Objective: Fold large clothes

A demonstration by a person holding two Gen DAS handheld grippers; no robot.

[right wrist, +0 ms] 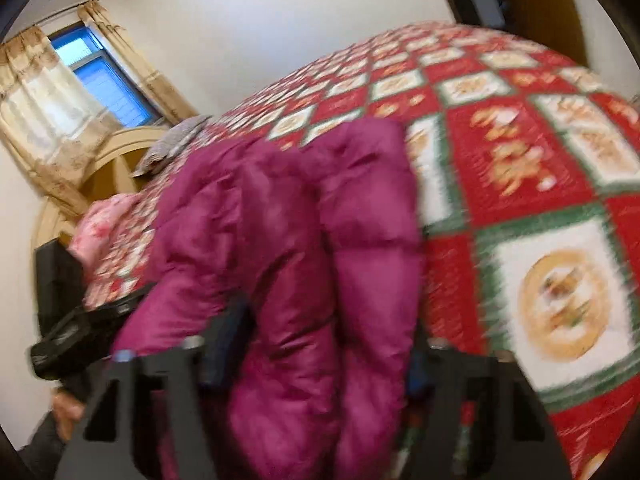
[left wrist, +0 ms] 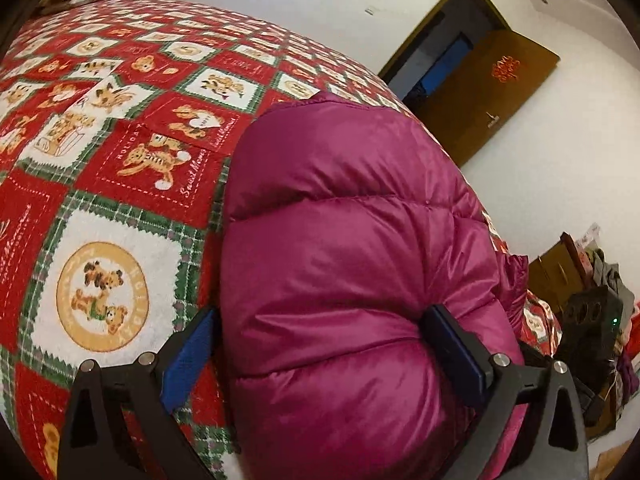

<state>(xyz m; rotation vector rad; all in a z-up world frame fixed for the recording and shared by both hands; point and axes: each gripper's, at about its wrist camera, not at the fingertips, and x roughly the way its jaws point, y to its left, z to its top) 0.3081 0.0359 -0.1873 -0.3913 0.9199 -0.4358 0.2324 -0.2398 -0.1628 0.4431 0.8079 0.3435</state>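
Note:
A puffy magenta down jacket (left wrist: 340, 200) lies bunched on a bed with a red, green and white teddy-bear bedspread (left wrist: 120, 160). My left gripper (left wrist: 324, 344) stands wide around a thick quilted fold of it. The right finger (left wrist: 456, 352) dents the fabric and the blue left pad (left wrist: 192, 352) rests against the fold's edge. In the blurred right wrist view the jacket (right wrist: 280, 208) fills the space between the jaws of my right gripper (right wrist: 324, 352), and both fingers are sunk in the cloth.
The bedspread (right wrist: 520, 160) stretches wide beyond the jacket. An open brown door (left wrist: 488, 92) is at the far wall, and clutter (left wrist: 608, 280) stands beside the bed. A curtained window (right wrist: 96, 72), a headboard (right wrist: 112, 160) and pillows (right wrist: 172, 144) lie at the bed's other end.

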